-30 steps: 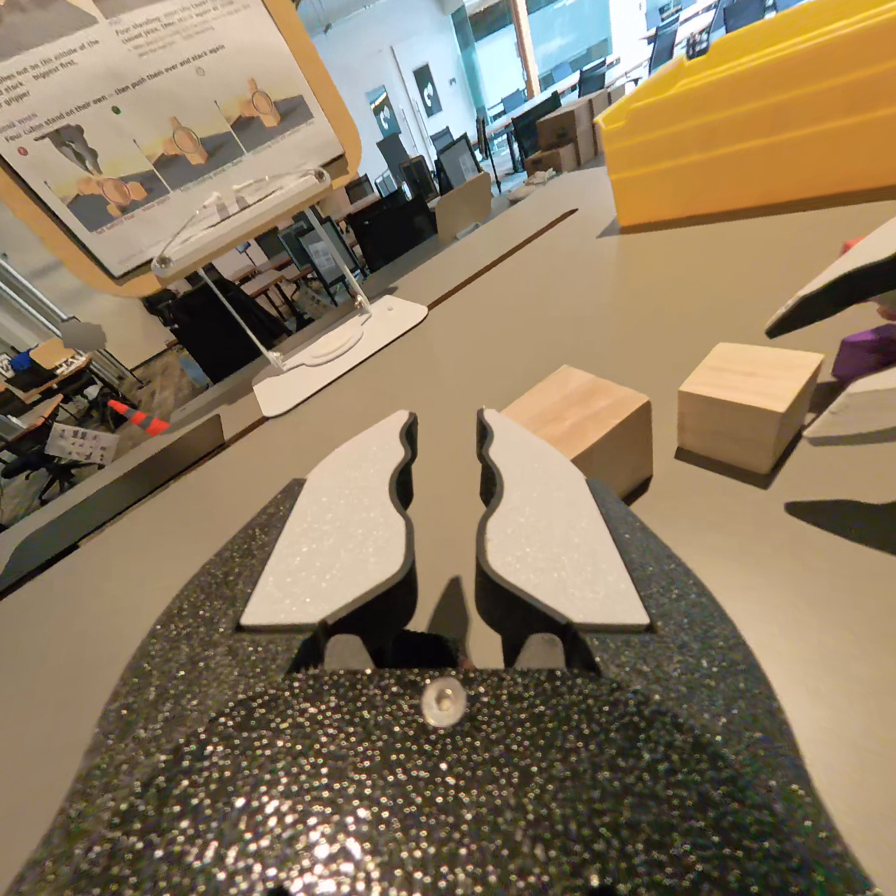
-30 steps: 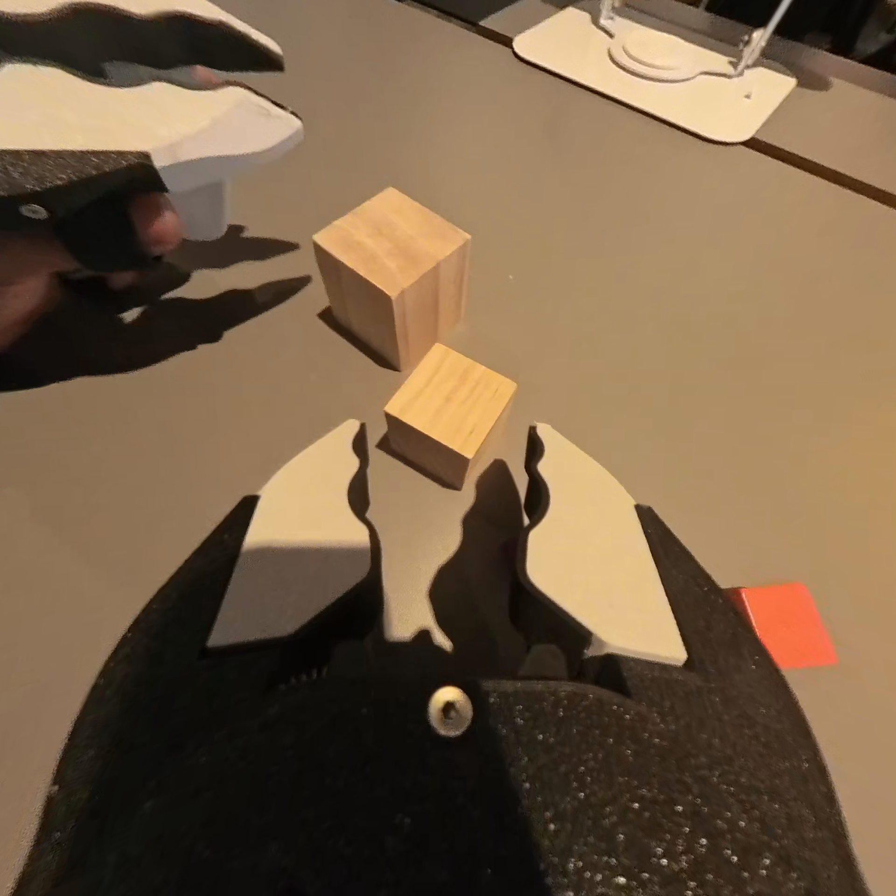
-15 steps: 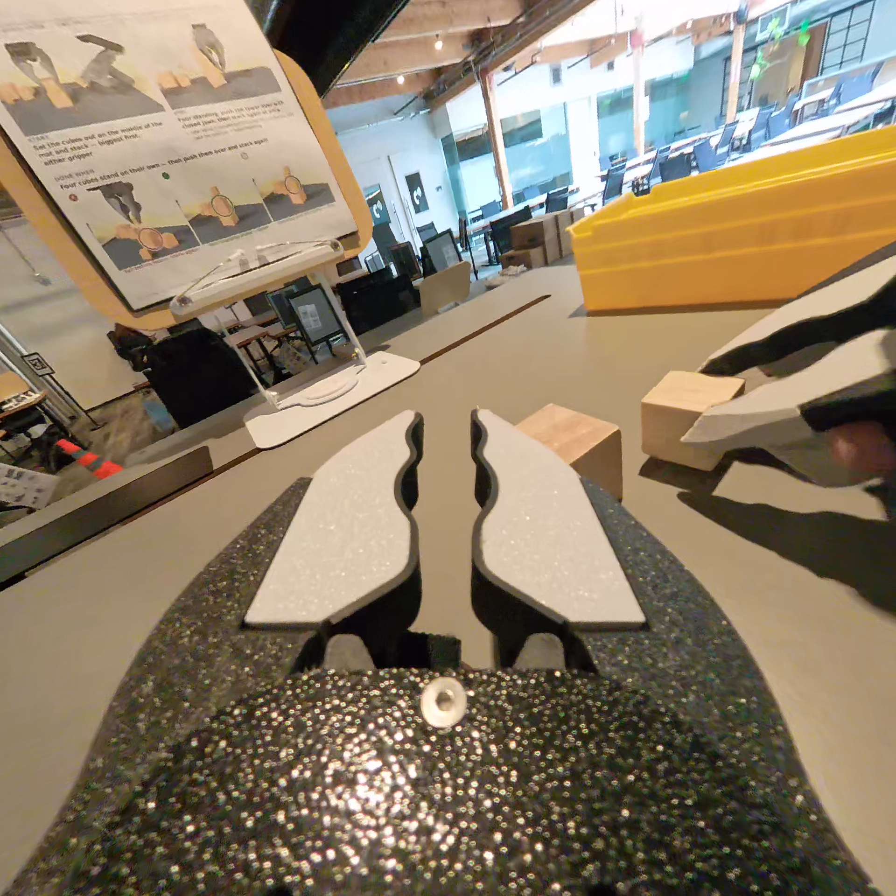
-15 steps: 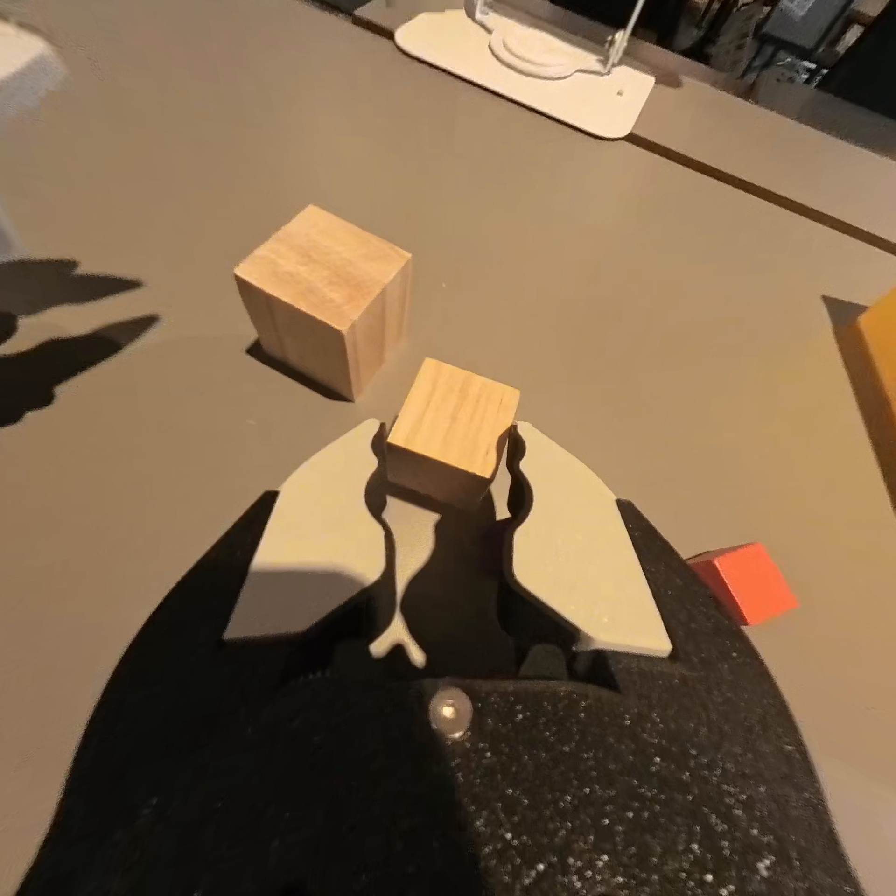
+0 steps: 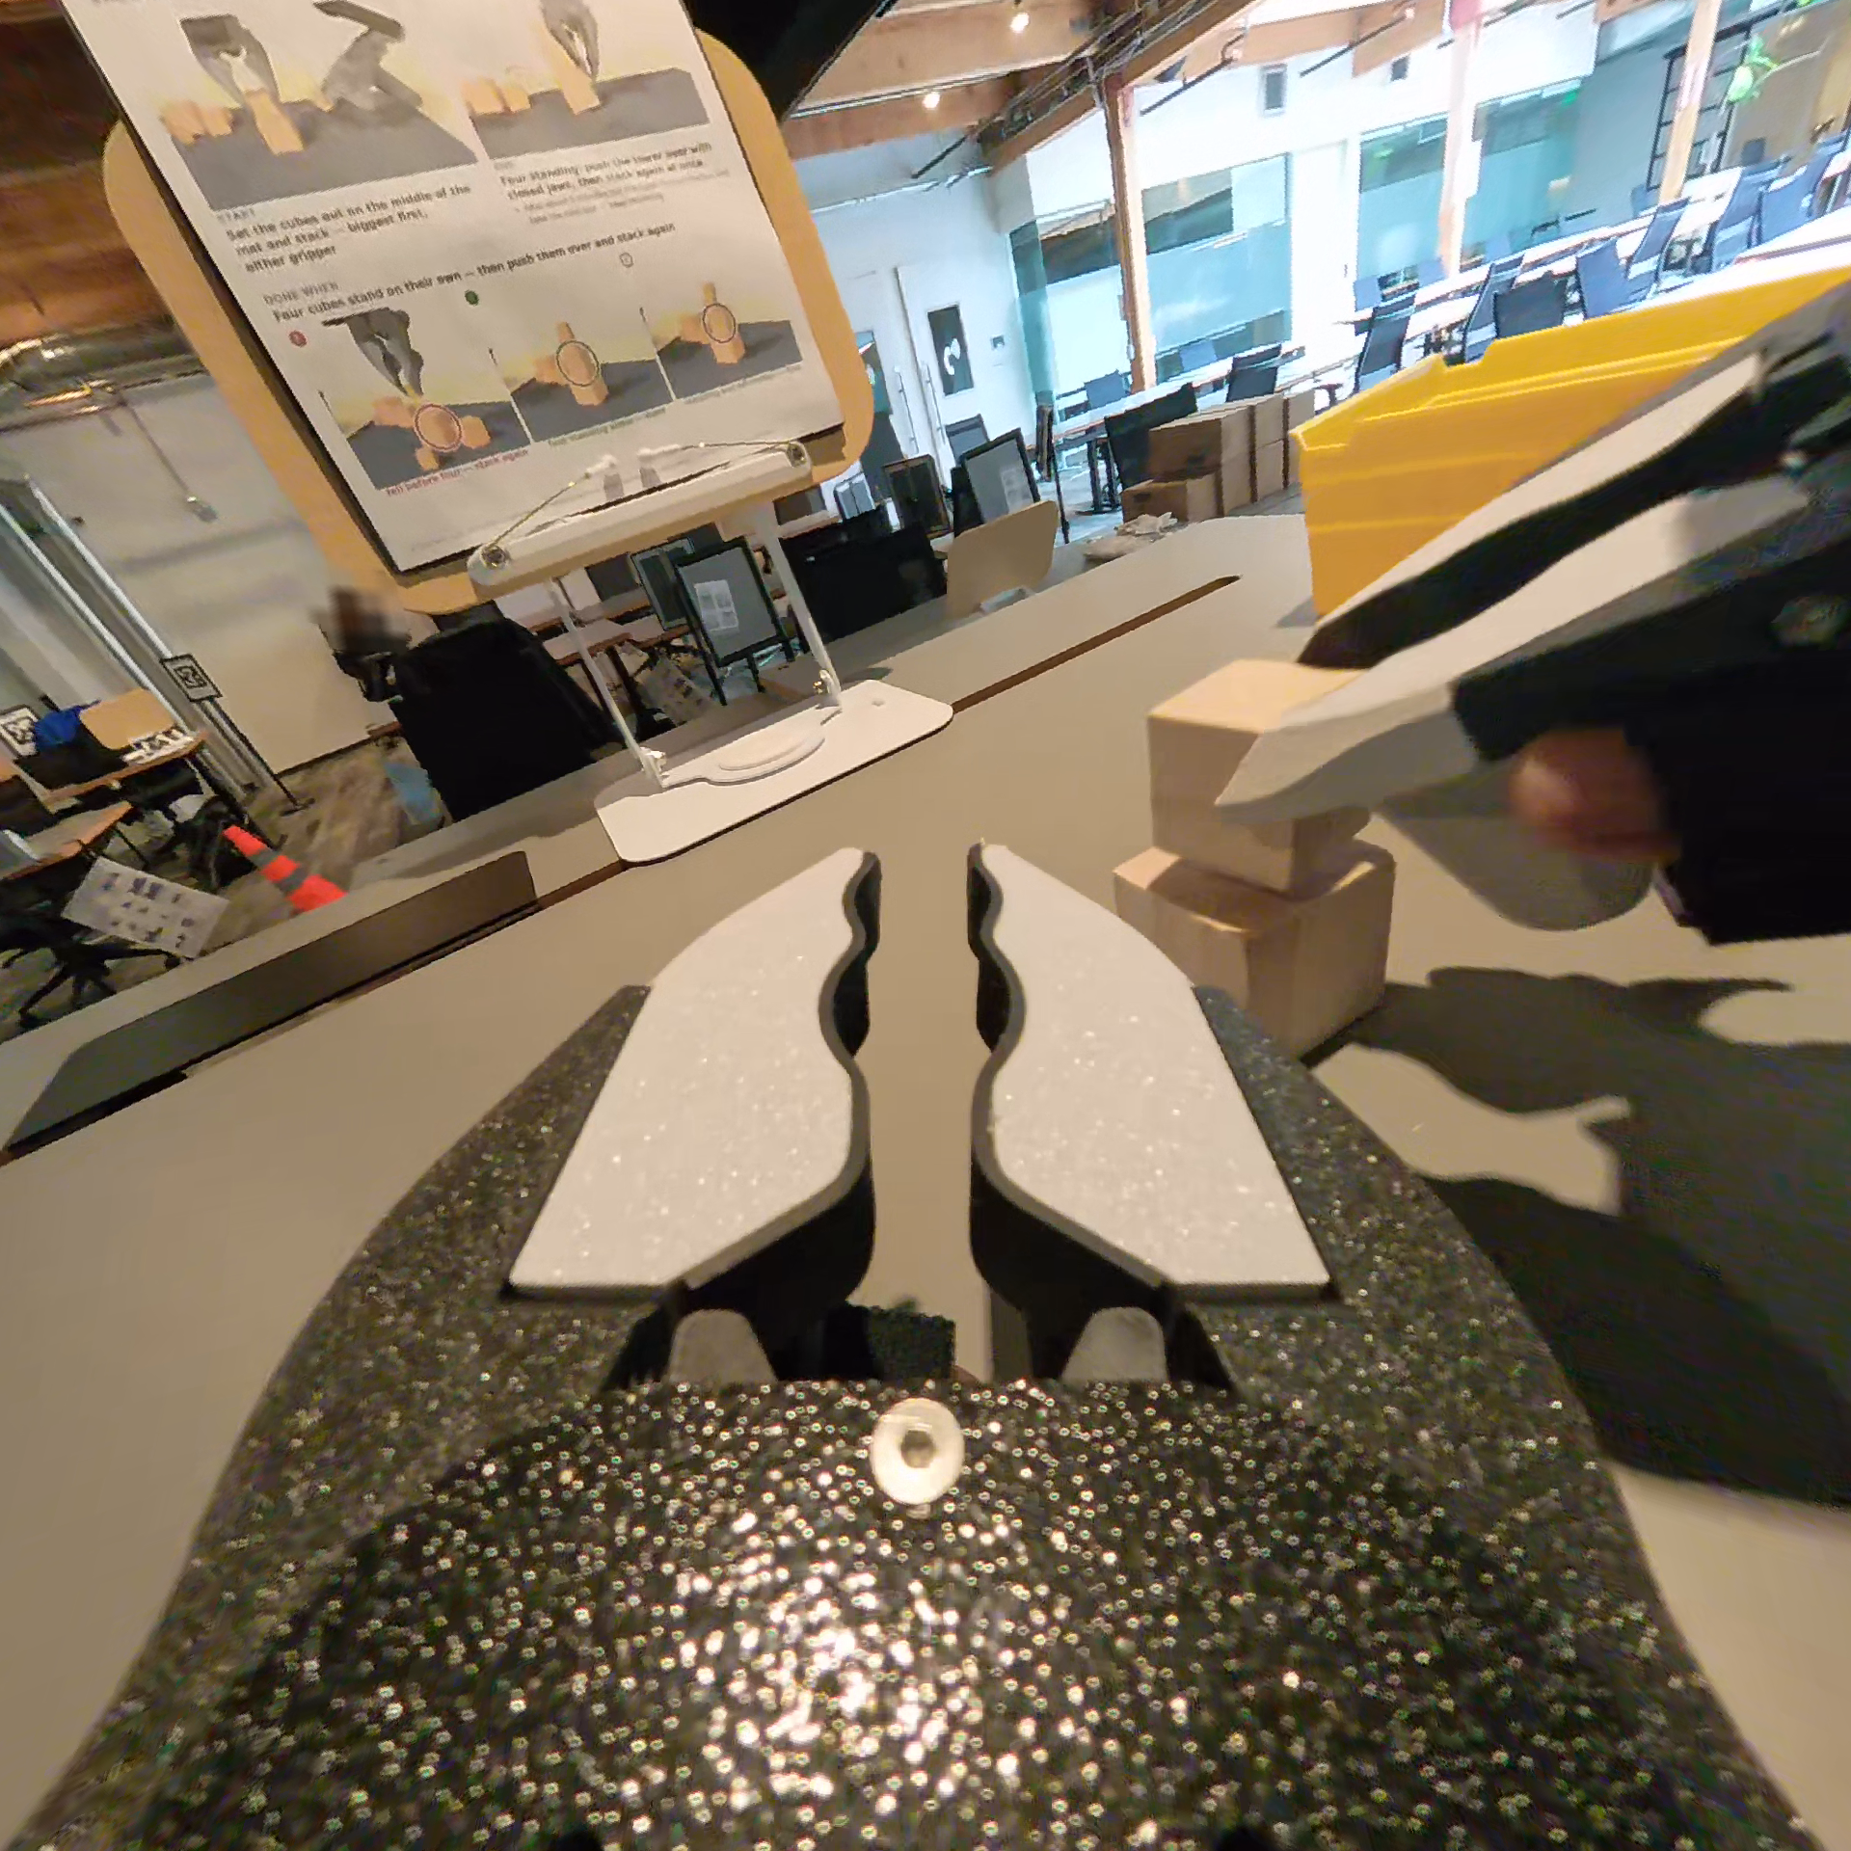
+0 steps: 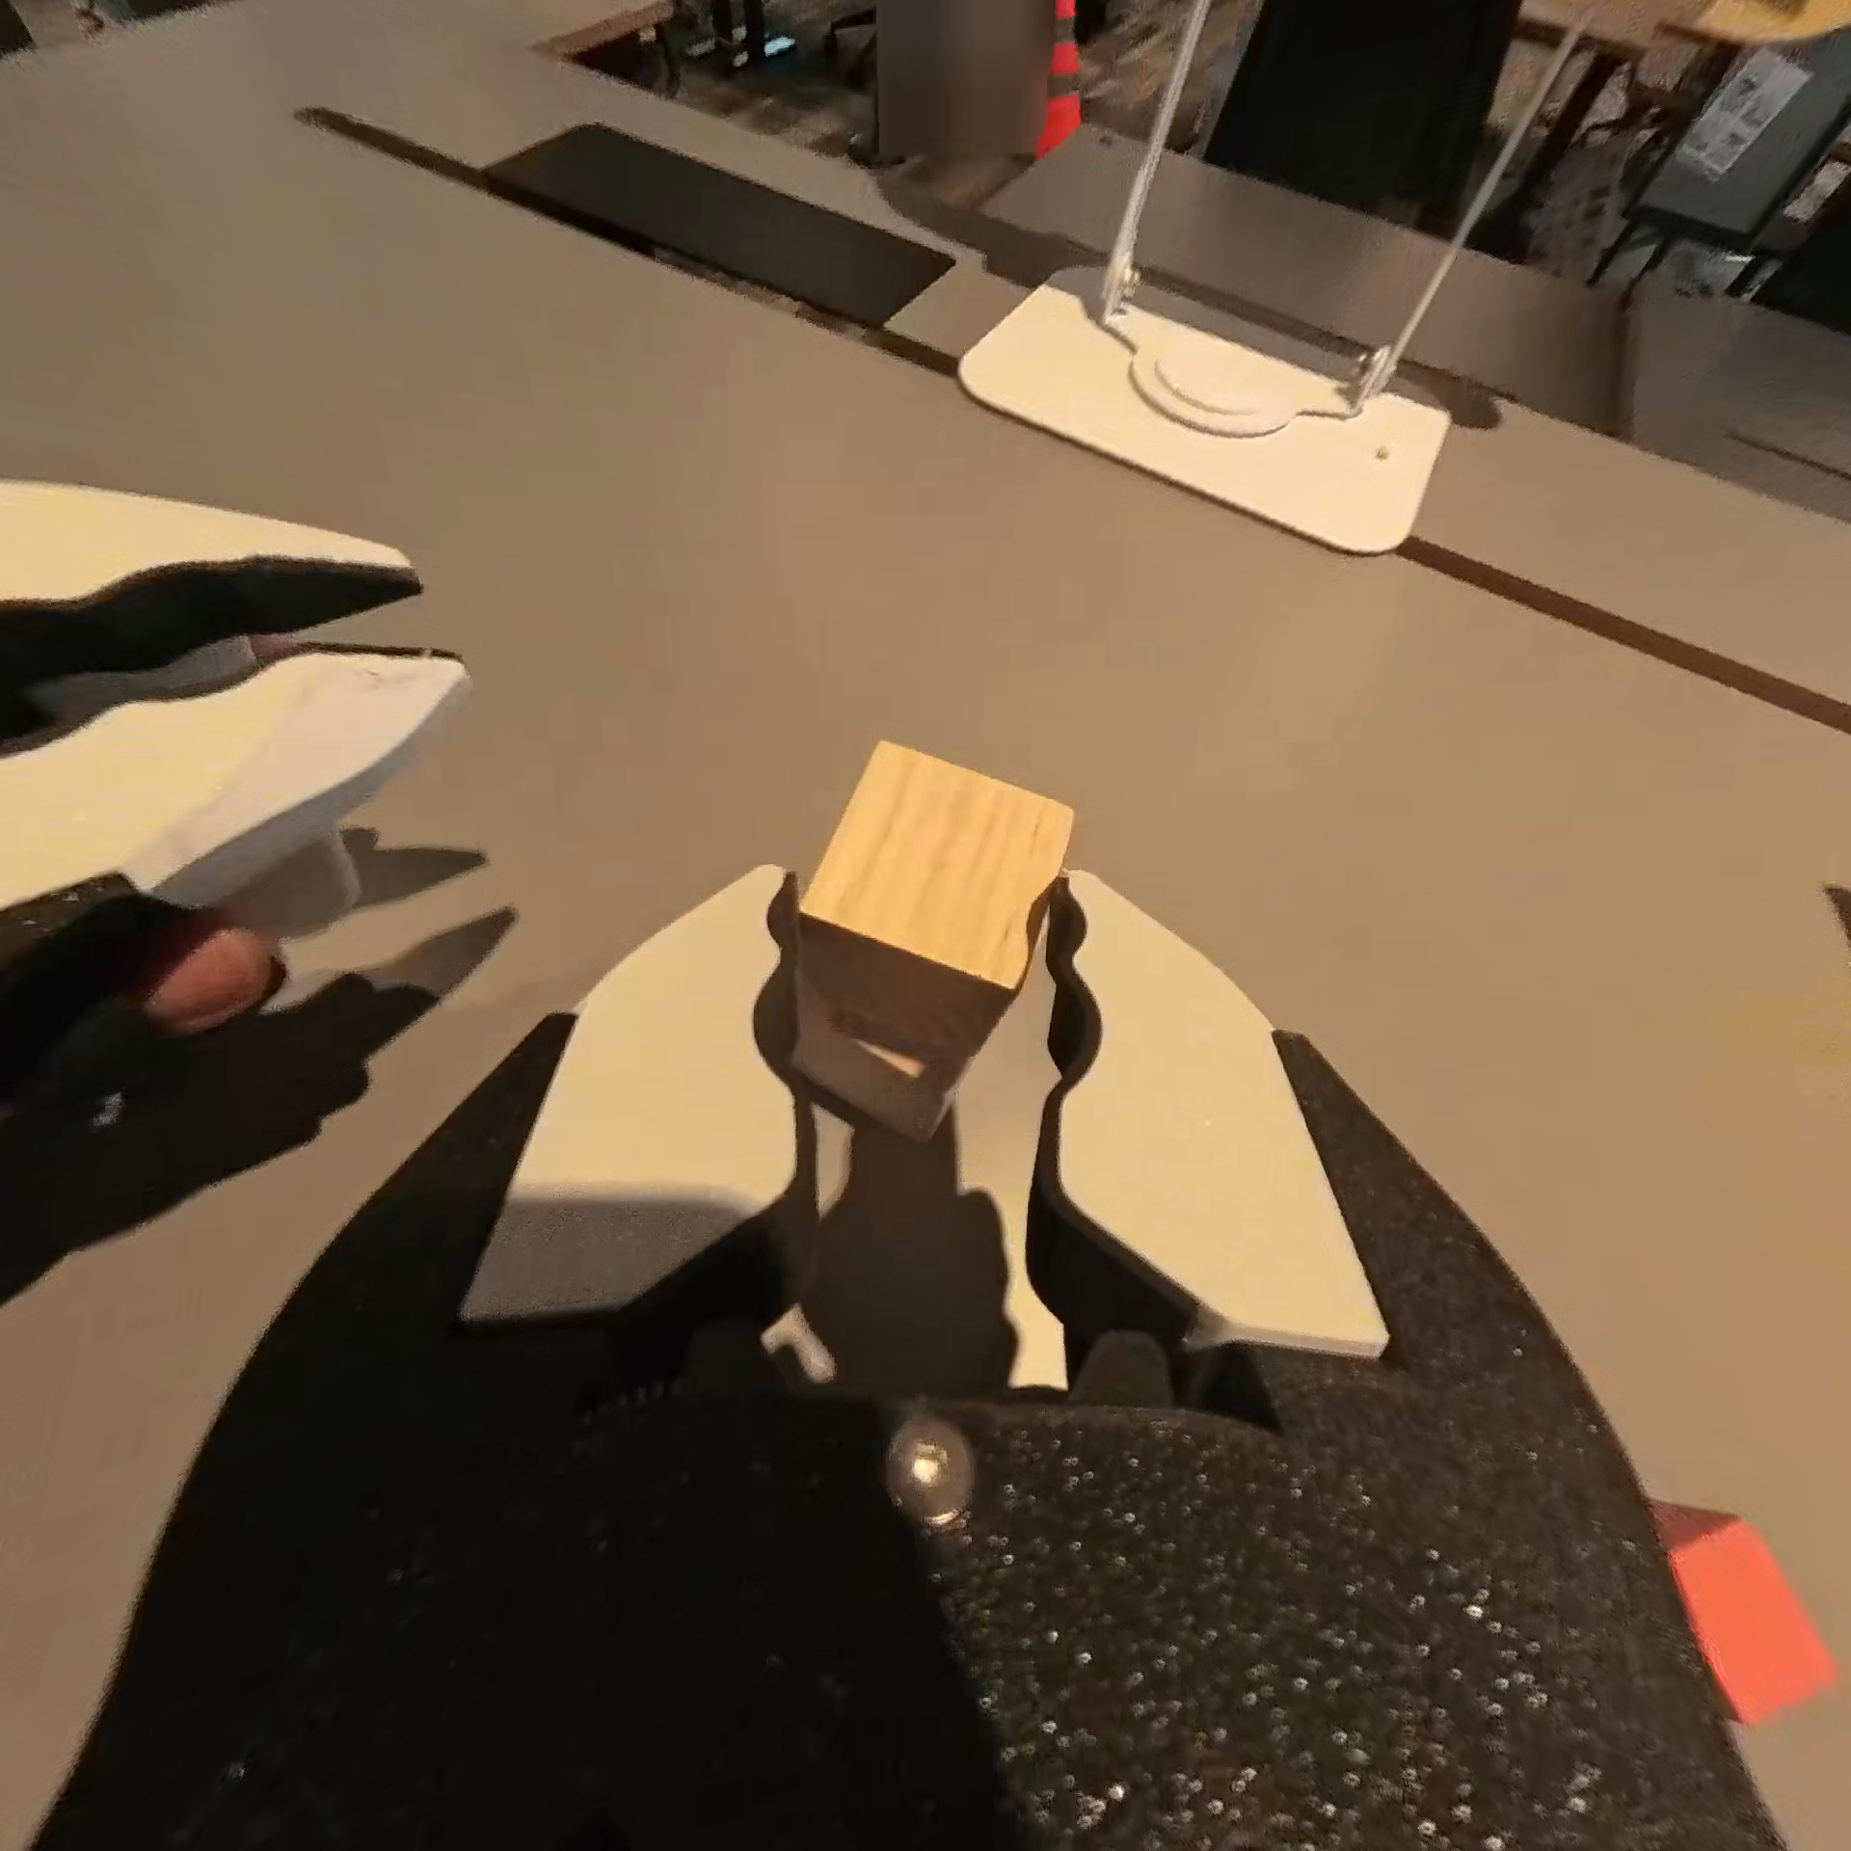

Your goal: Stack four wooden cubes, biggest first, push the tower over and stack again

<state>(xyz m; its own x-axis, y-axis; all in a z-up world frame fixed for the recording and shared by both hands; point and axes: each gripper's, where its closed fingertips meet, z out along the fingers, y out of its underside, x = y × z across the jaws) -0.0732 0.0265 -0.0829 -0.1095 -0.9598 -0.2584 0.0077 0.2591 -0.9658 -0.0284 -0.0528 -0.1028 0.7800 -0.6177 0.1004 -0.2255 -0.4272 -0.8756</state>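
My right gripper [image 6: 927,891] is shut on a small wooden cube [image 6: 932,871] and holds it on top of a bigger wooden cube [image 6: 881,1072], which is mostly hidden below it. In the left wrist view the small cube [image 5: 1232,761] rests slightly turned on the bigger cube [image 5: 1262,932], with the right gripper [image 5: 1292,741] reaching in from the right. My left gripper [image 5: 921,871] is shut and empty, low over the table just left of the stack. It also shows in the right wrist view [image 6: 401,621].
A yellow bin [image 5: 1502,451] stands at the back right. An instruction card [image 5: 481,250] sits on a white stand base [image 6: 1202,421] behind the cubes. An orange-red block [image 6: 1743,1603] lies near the right gripper. A black panel [image 6: 721,220] is set into the grey table.
My right gripper closed on the small cube, lifted it and carried it onto the bigger cube. My left gripper stayed shut and came close beside the stack.
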